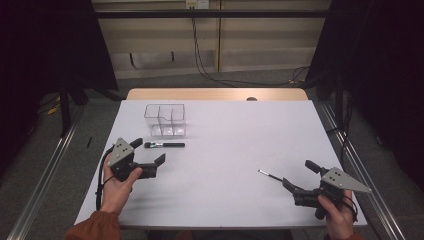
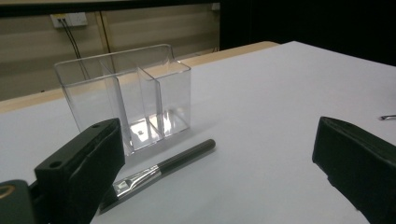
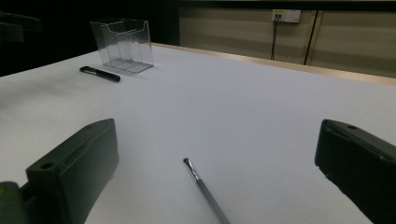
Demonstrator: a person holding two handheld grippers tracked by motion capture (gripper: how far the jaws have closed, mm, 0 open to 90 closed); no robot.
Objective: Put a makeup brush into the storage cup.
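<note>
High view: the left gripper (image 1: 148,160), jaws spread and empty, sits near the flat brush (image 1: 164,145), which lies just in front of the clear divided organizer (image 1: 165,120) on the white table (image 1: 235,135). The right gripper (image 1: 297,179), also spread and empty, faces a thin brush (image 1: 270,175).

Left gripper view: the flat brush (image 2: 161,169) lies between the jaws, beside the organizer (image 2: 126,95).

Right gripper view: the thin brush (image 3: 204,190) lies between the parted jaws.

Two black hand-held grippers, rust-orange sleeves
Left gripper (image 1: 148,159) and right gripper (image 1: 295,182) each carry grey three-cornered plates, black cables trailing behind.
</note>
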